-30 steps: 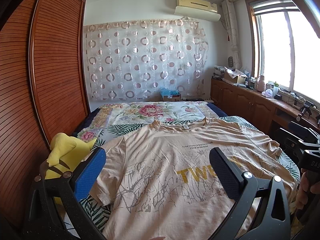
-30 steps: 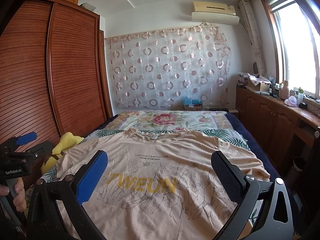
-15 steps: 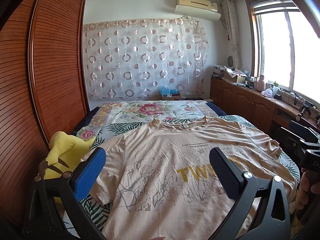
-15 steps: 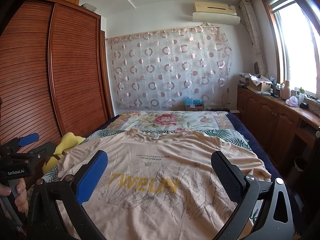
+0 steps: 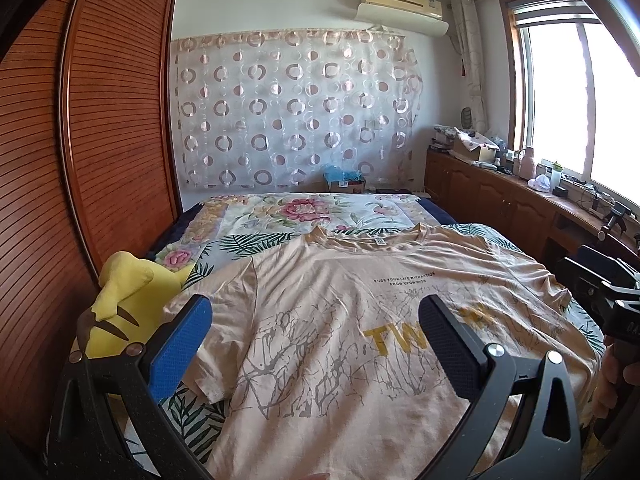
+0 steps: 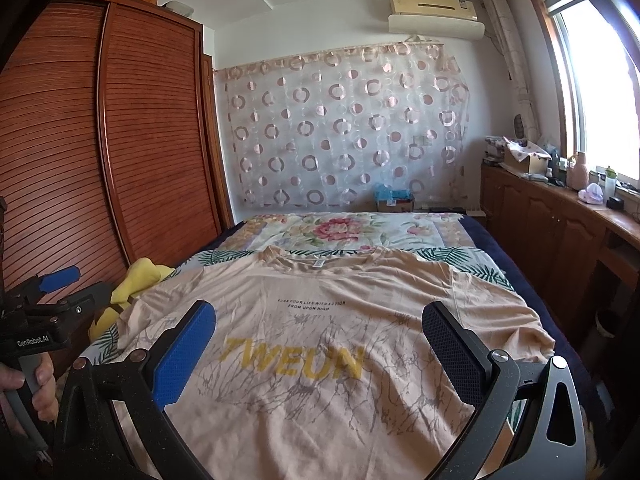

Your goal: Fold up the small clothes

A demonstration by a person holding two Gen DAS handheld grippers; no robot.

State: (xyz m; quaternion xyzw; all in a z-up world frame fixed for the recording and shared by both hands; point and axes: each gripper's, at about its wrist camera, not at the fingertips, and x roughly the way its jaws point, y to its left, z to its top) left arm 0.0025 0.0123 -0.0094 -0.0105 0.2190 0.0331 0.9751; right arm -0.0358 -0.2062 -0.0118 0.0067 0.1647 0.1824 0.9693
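Observation:
A peach T-shirt [image 5: 328, 320] with yellow letters and grey crack print lies flat, front up, on the bed, collar toward the far end. It also shows in the right wrist view [image 6: 320, 320]. My left gripper [image 5: 316, 320] is open and empty, held above the shirt's left half near the left sleeve. My right gripper [image 6: 320, 328] is open and empty, held above the shirt's lower middle. The left gripper also shows at the left edge of the right wrist view [image 6: 52, 292], and the right gripper at the right edge of the left wrist view [image 5: 600, 284].
A yellow plush toy [image 5: 128, 308] lies at the bed's left edge beside the sleeve. The floral bedspread [image 5: 300, 216] stretches beyond the collar. A brown wardrobe [image 5: 80, 160] stands along the left. Wooden cabinets [image 6: 560, 232] with clutter run along the right under the window.
Both views have shifted only slightly; the grippers stay open above the shirt, and the shirt has not moved.

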